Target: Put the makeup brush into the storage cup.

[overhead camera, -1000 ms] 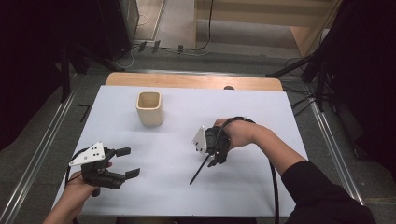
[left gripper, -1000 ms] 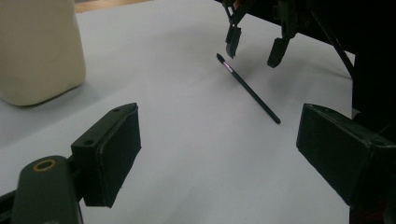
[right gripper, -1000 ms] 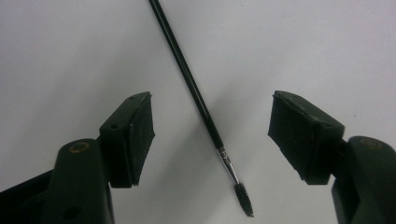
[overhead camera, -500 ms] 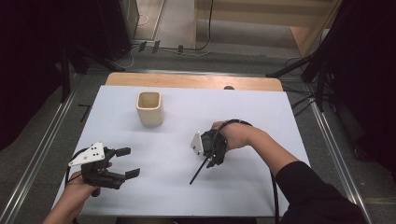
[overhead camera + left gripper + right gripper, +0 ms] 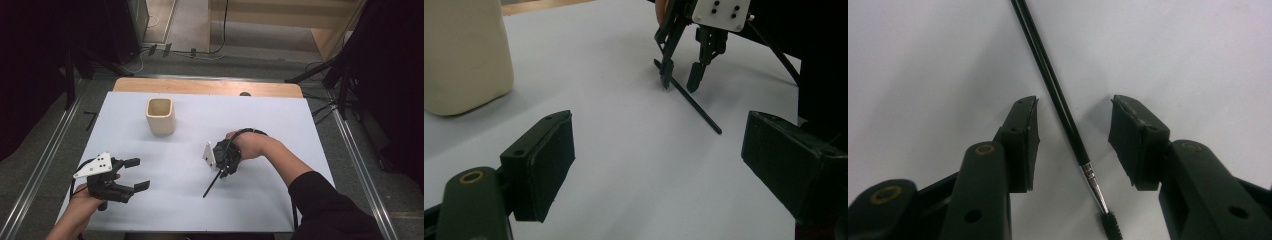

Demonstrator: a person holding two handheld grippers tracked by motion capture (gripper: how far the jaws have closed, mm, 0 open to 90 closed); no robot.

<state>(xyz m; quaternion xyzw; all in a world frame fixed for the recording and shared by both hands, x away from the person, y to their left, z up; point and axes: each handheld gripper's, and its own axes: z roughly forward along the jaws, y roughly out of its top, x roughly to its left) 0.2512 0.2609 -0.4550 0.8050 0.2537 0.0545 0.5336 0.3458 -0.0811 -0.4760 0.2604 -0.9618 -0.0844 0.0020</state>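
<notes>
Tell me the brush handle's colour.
Black handle, with a silver ferrule; clearest in the right gripper view.

White table (image 5: 280,125), beige cup (image 5: 160,116), black brush (image 5: 212,184) (lying flat)

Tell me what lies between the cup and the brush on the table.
Nothing: bare white table runs from the cup to the brush, plain in the high view. The left gripper view shows the same bare stretch.

Right gripper (image 5: 220,172) points down at the table, right forearm angled in from the lower right, its 2 jaws just closing yet still apart – left gripper (image 5: 137,175) lies level, low at the left, jaws spread wide.
</notes>
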